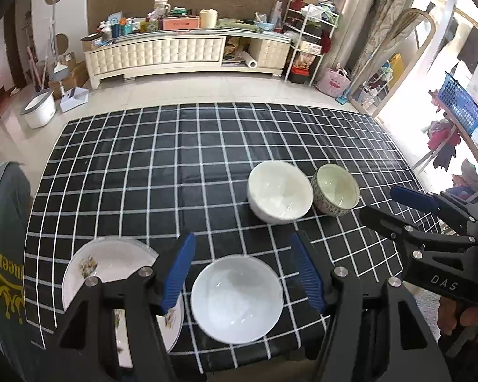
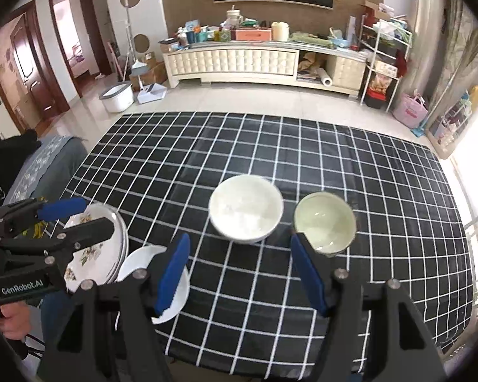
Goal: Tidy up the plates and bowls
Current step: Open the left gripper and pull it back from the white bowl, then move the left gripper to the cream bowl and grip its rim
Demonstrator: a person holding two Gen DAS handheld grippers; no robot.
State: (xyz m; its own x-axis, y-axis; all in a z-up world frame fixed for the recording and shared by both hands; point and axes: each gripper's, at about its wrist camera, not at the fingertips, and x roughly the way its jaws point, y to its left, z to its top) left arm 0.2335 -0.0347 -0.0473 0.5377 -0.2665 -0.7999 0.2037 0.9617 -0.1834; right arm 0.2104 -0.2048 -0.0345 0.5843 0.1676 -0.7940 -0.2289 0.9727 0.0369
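Observation:
On the black checked tablecloth (image 1: pixel 175 165) a plain white bowl (image 1: pixel 237 297) stands near the front edge. It shows below the gap of my left gripper (image 1: pixel 241 254), which is open and apart from it. Floral plates (image 1: pixel 111 264) lie left of it, stacked (image 2: pixel 95 251) in the right wrist view. Farther back stand a second white bowl (image 1: pixel 278 192) and a patterned bowl (image 1: pixel 334 191) side by side. My right gripper (image 2: pixel 239 254) hangs open and empty in front of that white bowl (image 2: pixel 245 208) and the patterned bowl (image 2: pixel 325 219).
A grey cushion (image 1: pixel 6 254) with yellow print lies at the table's left edge. The table's front edge runs just under both grippers. Beyond the far edge is tiled floor (image 1: pixel 207 90), then a cluttered cabinet (image 1: pixel 188 51). A blue basket (image 1: pixel 460 105) sits at the right.

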